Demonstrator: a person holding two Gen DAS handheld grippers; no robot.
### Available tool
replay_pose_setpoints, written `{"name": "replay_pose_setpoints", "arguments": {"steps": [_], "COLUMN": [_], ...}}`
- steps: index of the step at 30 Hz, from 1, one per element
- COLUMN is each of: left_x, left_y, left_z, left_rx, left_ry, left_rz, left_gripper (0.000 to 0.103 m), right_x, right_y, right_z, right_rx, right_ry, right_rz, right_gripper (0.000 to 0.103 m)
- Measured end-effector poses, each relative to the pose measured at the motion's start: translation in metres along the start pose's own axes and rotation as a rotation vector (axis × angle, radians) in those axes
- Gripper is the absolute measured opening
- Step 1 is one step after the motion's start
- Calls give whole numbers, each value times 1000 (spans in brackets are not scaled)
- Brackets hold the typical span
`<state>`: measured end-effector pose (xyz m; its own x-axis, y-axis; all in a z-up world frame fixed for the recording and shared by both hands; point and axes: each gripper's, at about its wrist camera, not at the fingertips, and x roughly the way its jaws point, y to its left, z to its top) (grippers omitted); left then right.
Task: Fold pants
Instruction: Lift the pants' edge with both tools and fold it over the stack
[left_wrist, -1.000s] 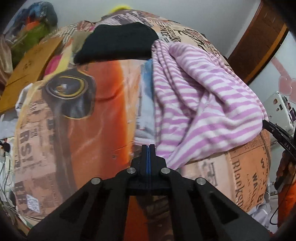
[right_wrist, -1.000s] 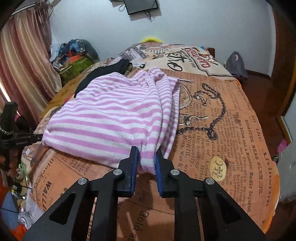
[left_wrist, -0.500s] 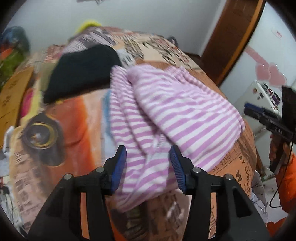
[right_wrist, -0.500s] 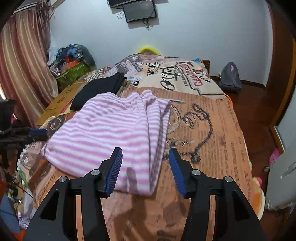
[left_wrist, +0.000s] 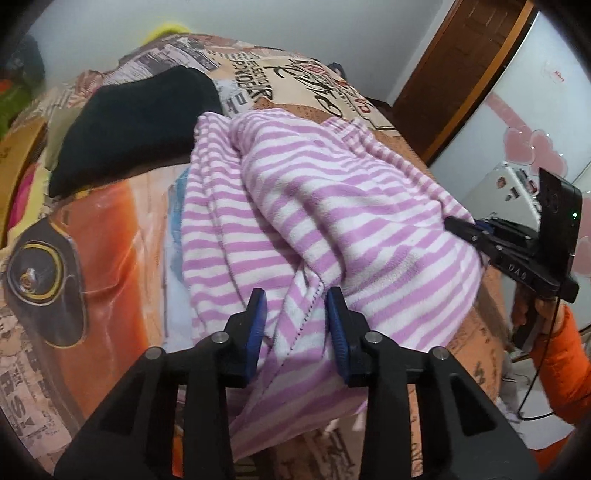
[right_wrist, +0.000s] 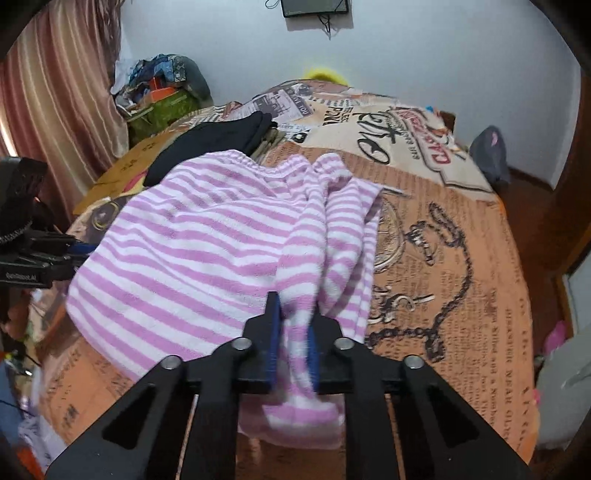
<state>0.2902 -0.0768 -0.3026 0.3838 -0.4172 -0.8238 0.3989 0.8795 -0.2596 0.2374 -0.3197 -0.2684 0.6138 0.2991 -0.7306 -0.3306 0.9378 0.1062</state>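
Note:
The pink and white striped pants (left_wrist: 314, 221) lie bunched on the bed, near its foot edge. My left gripper (left_wrist: 297, 317) is open, its jaws on either side of a fold at the near edge of the pants. My right gripper (right_wrist: 293, 325) is shut on a bunch of the pants (right_wrist: 221, 251) at their near right corner. The right gripper also shows at the far right in the left wrist view (left_wrist: 476, 230), against the fabric. The left gripper shows at the left edge in the right wrist view (right_wrist: 74, 248).
The bed (right_wrist: 461, 258) has an orange newspaper-print cover. A folded black garment (left_wrist: 136, 125) lies beyond the pants. A pile of clothes and bags (right_wrist: 162, 92) stands by the curtain. A wooden door (left_wrist: 461, 66) and white furniture (left_wrist: 509, 192) are off the bed's side.
One second ago my left gripper was shut; it opened and came onto the pants' edge. My right gripper opened half a second ago and has closed again on the pants.

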Motion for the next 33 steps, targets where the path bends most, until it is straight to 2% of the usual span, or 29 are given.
{"name": "replay_pose_setpoints", "arguments": {"steps": [3,10,13,15,18,23,27,30,33], "left_x": [0,-24,-36,-36,-24,22,61,76,78], "left_y": [3,3,8,12,13,16,22,23,22], "left_z": [-6,9,31,48,75,109,118,122,127], "left_rx": [-6,19,16,9,22,24,-4,1,14], "left_ry": [-10,-39,-83,-97,-99,13,90,96,76], "left_rz": [19,104,111,106,97,8,-29,-41,-43], "left_gripper": [35,35,35,35,39,41,41,41,41], "right_x": [3,-17,-25,-25,-20,13,60,89,109], "right_y": [-9,-24,-29,-31,-31,-25,-27,-34,-42], "right_z": [-5,-3,8,22,41,77,94,103,108], "right_rx": [10,40,38,33,25,-26,-49,-44,-19], "right_ry": [24,40,17,-5,-42,-54,23,66,103], "right_rz": [-56,-24,-11,1,25,81,90,78,124], "right_gripper": [6,7,21,38,40,40,40,40,40]}}
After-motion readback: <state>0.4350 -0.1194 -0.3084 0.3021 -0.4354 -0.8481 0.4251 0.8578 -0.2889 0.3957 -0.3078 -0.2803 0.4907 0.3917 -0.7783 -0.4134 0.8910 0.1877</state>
